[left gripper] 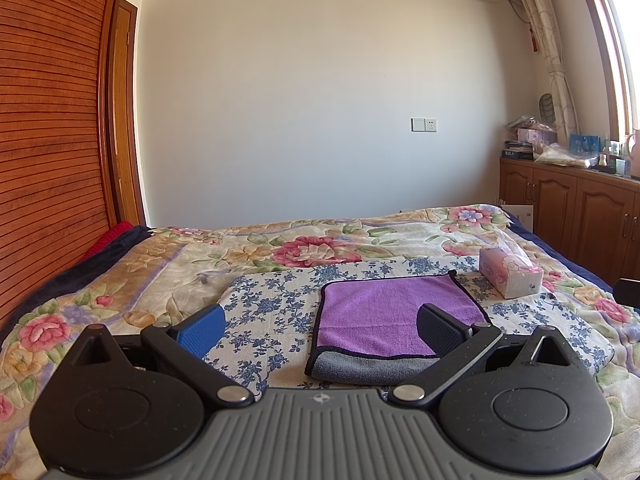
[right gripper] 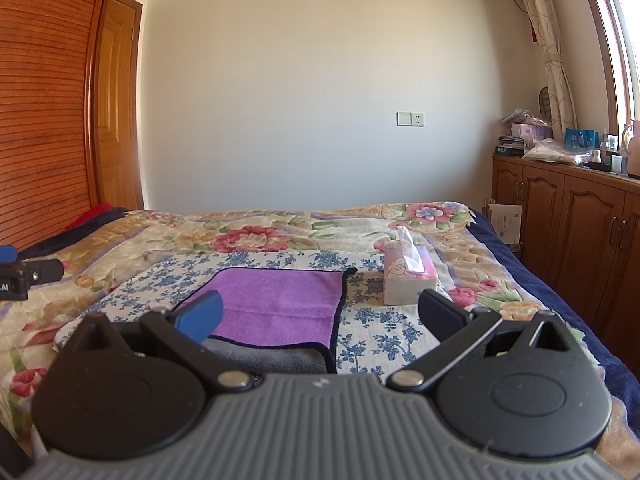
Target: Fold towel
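A purple towel [left gripper: 384, 316] with a dark hem and a grey underside lies folded on a blue-flowered white cloth [left gripper: 272, 300] on the bed. Its grey lower layer shows along the near edge. My left gripper [left gripper: 320, 328] is open and empty, held above the towel's near left part. The towel also shows in the right wrist view [right gripper: 280, 300]. My right gripper [right gripper: 320, 316] is open and empty, above the towel's near right corner. The left gripper's body shows at the left edge of the right wrist view [right gripper: 24, 278].
A pink tissue box [left gripper: 510, 274] stands on the cloth to the right of the towel, also in the right wrist view [right gripper: 408, 276]. A floral bedspread [left gripper: 140, 280] covers the bed. Wooden cabinets [right gripper: 580, 224] line the right side, a wooden headboard [left gripper: 44, 160] the left.
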{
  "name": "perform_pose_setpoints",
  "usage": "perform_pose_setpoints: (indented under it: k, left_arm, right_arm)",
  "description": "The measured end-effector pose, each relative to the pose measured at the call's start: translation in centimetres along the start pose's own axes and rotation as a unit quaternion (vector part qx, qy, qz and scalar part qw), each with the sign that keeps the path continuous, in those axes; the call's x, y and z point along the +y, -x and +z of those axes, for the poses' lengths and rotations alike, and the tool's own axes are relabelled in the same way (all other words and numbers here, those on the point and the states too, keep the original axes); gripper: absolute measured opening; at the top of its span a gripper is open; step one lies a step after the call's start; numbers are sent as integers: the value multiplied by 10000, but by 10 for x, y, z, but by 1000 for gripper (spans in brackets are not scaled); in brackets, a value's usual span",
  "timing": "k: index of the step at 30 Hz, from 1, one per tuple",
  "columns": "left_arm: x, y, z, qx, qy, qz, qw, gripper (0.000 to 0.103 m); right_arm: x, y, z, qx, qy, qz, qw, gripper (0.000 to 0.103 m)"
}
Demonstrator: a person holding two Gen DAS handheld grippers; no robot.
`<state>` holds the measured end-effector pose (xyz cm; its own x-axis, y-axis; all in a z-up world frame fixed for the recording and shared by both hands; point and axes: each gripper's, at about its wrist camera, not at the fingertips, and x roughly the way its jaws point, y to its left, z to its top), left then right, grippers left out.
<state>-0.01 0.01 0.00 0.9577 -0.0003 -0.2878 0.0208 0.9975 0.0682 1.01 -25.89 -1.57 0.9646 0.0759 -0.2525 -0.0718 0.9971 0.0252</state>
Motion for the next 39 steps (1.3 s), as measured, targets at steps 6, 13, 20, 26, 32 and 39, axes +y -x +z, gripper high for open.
perform_pose_setpoints:
  k: [6,13,20,26,32,39]
  left_arm:
    - [0,0,0,-1,-2,-2,10000,103]
    - [0,0,0,-1,-6,-2,10000,103]
    - [0,0,0,5,-8,-1,10000,103]
    - [0,-1,0,40,-52,-10,10000,103]
    - [-2,-2,0,73,-105,0,9999,103]
    - [-5,-11,2,163,-161,27,9997,103]
  right_arm:
    - [0,0,0,-2,0,1,10000,103]
    - [0,0,0,-3,1,-1,10000,103]
    - [0,0,0,-5,-5,1,10000,103]
    - [-1,1,0,0,3,12,10000,103]
    - [4,-2,1,28,16,4,10000,103]
    - [3,-10,0,111,-11,12,9999,103]
